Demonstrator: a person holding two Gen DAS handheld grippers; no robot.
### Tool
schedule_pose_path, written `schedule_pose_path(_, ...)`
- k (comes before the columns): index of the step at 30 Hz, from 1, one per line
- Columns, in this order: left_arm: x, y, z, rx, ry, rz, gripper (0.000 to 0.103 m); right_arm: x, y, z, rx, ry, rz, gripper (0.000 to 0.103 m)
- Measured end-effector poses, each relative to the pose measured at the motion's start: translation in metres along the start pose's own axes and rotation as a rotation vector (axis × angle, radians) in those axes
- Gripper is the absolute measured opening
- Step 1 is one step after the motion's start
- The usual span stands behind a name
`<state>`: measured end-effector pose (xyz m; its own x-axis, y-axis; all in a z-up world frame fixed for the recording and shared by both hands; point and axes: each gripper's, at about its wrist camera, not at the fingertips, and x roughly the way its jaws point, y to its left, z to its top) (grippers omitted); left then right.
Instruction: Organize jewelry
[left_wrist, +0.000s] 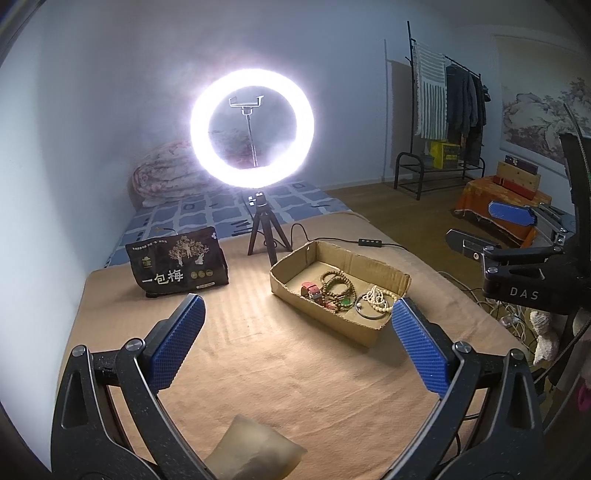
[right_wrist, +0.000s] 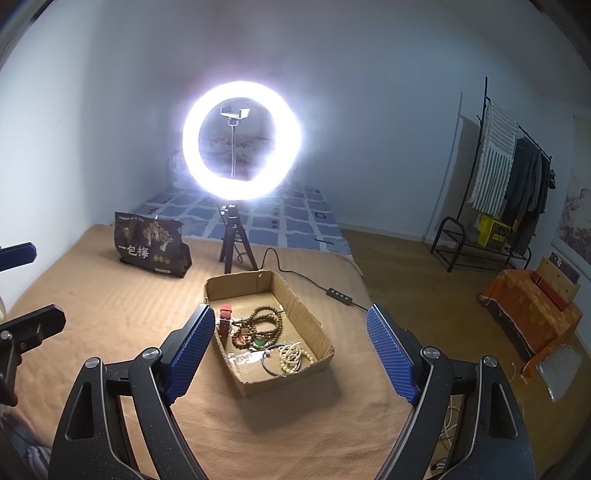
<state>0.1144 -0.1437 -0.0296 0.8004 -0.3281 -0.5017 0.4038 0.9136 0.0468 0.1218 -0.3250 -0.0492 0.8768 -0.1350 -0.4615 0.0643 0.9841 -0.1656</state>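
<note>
A shallow cardboard box (left_wrist: 384, 267) (right_wrist: 314, 328) sits on the tan blanket. It holds brown bead strings (left_wrist: 336, 284) (right_wrist: 264, 321), a red watch (left_wrist: 310, 290) (right_wrist: 225, 314), a white bead string (left_wrist: 376, 297) (right_wrist: 291, 356), a dark bangle (left_wrist: 369, 314) (right_wrist: 271, 365) and a green piece (right_wrist: 259, 345). My left gripper (left_wrist: 297, 312) is open and empty, hovering short of the box. My right gripper (right_wrist: 291, 325) is open and empty, above the box's near end. It also shows at the right of the left wrist view (left_wrist: 484, 230).
A lit ring light on a small tripod (left_wrist: 266, 232) (right_wrist: 236, 243) stands behind the box, its cable and switch (left_wrist: 371, 242) (right_wrist: 338, 293) running right. A dark snack bag (left_wrist: 177, 264) (right_wrist: 151, 245) stands at back left. A pale pouch (left_wrist: 255, 450) lies near me.
</note>
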Motion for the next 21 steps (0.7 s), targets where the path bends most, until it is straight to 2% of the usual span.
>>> schedule_pose_path(21,0.0013,-0.003,-0.0016,0.002,0.011,0.029,0.103,0.0032,-0.0022,-0.0011,-0.002,0.01,-0.005,0.085)
